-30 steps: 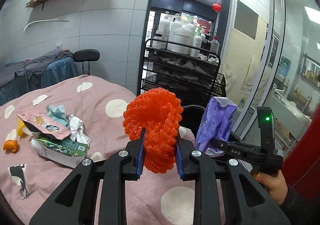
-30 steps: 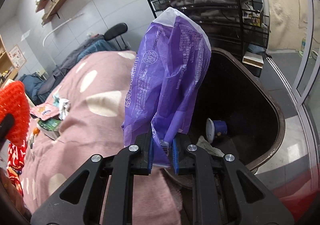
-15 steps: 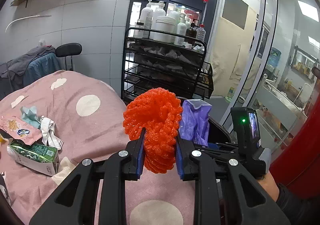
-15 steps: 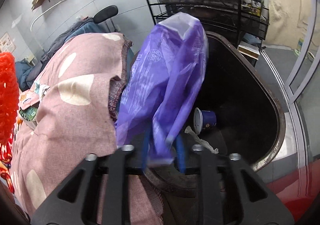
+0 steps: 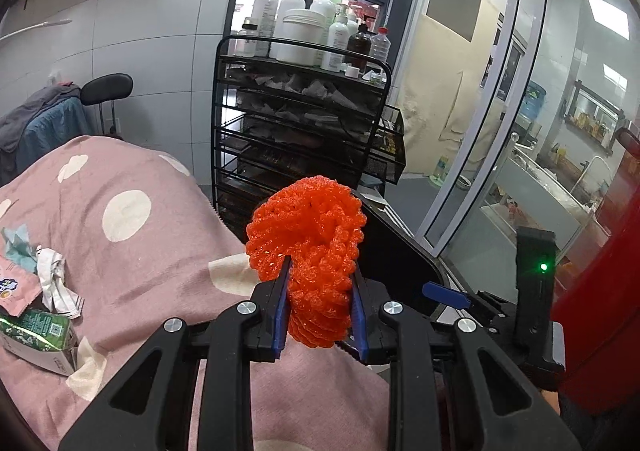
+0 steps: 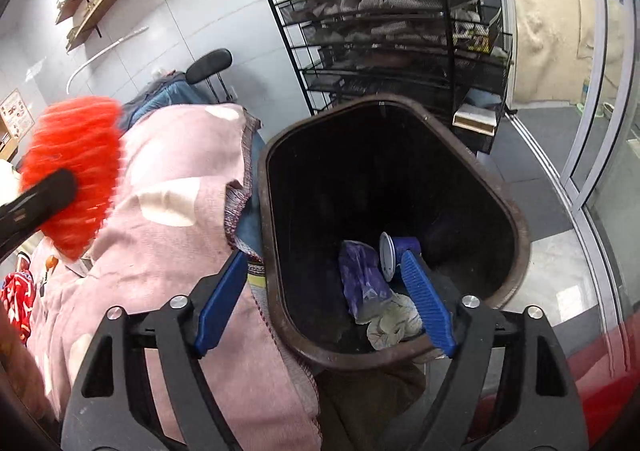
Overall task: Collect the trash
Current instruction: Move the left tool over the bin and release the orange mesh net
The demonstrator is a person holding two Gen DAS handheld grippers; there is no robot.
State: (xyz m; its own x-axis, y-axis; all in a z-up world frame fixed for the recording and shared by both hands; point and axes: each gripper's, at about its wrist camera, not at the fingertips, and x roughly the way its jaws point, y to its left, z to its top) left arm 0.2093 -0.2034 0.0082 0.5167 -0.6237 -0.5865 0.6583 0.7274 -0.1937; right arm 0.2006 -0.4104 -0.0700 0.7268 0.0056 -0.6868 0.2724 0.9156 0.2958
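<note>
Clamped tight: left gripper [image 5: 320,305], blue pads pressed on both sides of 1 orange foam net [image 5: 310,247], held upright above pink dotted blanket [image 5: 132,235], near blanket's edge by the bin. Right gripper [image 6: 324,293]: jaws spread wide and opening, nothing between pads; poised over mouth of dark trash bin [image 6: 516,247], which stands just beside blanket edge. Inside bin, counted: 1 purple plastic bag [image 6: 362,275] lying on bottom, 1 blue paper cup [image 6: 394,253] on its side, touching or just beside the bag (cannot tell which), 1 crumpled pale wad [image 6: 390,325] below them. On blanket in left wrist view, left edge: 1 green carton [image 5: 34,335], 1 crumpled white paper [image 5: 54,279], 1 pink snack wrapper [image 5: 12,291], 1 pale teal tissue [image 5: 16,245]; all well apart from bin. Black wire cart [image 5: 300,139] w/ pump bottles on top stands behind bin, by wall. Vs. 1 s ago: right jaws then pinched purple bag above bin; bag now released and down inside. Left grip on net unchanged; left view has swung toward bin and cart, litter pile now further to frame's left edge, small orange item on blanket no longer in that view. Net shows blurred at left of right wrist view.
</note>
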